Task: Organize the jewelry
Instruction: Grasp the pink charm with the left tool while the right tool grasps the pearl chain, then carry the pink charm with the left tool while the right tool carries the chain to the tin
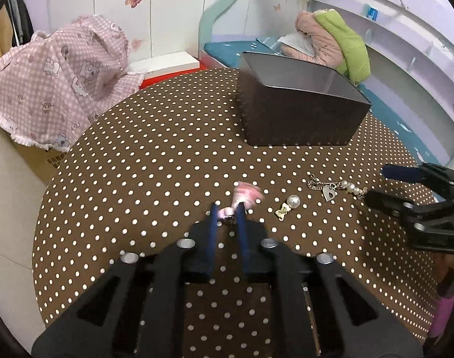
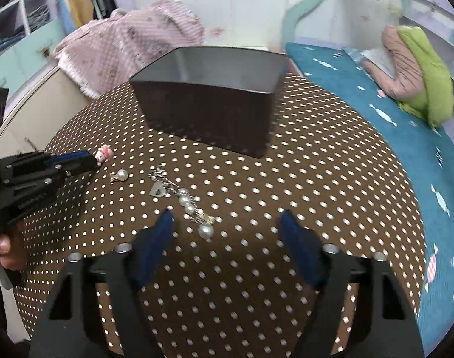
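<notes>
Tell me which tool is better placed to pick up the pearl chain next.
Right. The right tool is open, with the pearl chain lying just ahead of its fingers. The left tool is shut on the pink charm.

The left gripper (image 1: 228,208) and the right gripper (image 2: 225,223) are built from matte black plastic with cut-out slots, fitted with round silver screws, and tipped with dark blue padded fingers (image 2: 162,232).
</notes>
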### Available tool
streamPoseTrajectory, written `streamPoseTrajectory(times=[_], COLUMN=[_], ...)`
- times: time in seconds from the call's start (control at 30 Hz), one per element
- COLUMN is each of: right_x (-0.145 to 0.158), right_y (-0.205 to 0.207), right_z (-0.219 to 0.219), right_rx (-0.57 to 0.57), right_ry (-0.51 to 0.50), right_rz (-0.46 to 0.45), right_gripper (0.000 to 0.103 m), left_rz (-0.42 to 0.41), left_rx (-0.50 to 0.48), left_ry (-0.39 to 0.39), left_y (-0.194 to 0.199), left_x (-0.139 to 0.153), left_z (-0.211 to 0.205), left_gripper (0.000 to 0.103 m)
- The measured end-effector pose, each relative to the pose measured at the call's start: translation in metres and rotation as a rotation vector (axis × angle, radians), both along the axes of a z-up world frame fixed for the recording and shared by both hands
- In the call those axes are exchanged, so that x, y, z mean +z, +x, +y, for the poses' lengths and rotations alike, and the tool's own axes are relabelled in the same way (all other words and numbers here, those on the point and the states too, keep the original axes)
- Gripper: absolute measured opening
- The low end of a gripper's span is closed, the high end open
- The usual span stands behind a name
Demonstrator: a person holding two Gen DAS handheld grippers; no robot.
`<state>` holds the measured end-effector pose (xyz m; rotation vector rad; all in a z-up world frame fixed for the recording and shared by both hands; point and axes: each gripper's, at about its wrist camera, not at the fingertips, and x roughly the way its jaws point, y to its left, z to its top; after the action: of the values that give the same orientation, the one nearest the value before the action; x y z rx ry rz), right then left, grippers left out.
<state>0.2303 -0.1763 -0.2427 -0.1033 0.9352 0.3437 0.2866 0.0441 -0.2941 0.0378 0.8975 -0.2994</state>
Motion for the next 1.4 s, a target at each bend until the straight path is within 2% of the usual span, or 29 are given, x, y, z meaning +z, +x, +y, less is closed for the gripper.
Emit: streamPoseTrajectory(times=[0.1,0.2,0.3,0.33,0.37,0.43,0.6,0.83,1.17,1.4], right_x=[0.000,-0.003,-0.006,-0.006,-0.005,-0.005,0.005,0.028,0.055,0.084], right_y=[0.005,0.009,0.006,0.006,0.006,0.005,0.000,-0.007,-0.016,-0.022], right_z=[0.009,0.018,0.026,0.026,0.025,0.019,-0.003,-0.024,-0.031,-0.026], right_rx=[0.041,0.087,0.117,0.121,0.119,0.114,0.072,0.045,0.053,0.081], right_ry=[0.001,-0.009,-0.063,-0.059,-0.066,-0.052,0.065,0.201,0.233,0.243], right_rz=[-0.014,-0.018,-0.045,-0.040,-0.039,-0.031,-0.017,-0.013,-0.048,-0.108], right_gripper=[0.059,0.050,0.027,0.013,0.008,0.008,0.008,0.008,0.008,0.008], left_rz=[-0.003,0.000,-0.001,-0.002,-0.002,-0.002,-0.013,-0.053,-0.106,-0.158], left_rx=[0.009,0.018,0.020,0.021,0.023,0.027,0.035,0.043,0.046,0.031], left_ry=[-0.001,-0.011,-0.023,-0.025,-0.028,-0.035,-0.044,-0.052,-0.048,-0.047], left_y=[-0.005,-0.008,-0.013,-0.014,-0.015,-0.019,-0.030,-0.045,-0.061,-0.068], left_x=[0.001,0.001,0.002,0.002,0.003,0.003,0.008,0.028,0.056,0.084], left_z=[0.007,0.012,0.014,0.015,0.016,0.016,0.020,0.030,0.036,0.036], left_gripper=[0.011,0.011,0.011,0.011,0.011,0.011,0.011,0.011,0.011,0.011])
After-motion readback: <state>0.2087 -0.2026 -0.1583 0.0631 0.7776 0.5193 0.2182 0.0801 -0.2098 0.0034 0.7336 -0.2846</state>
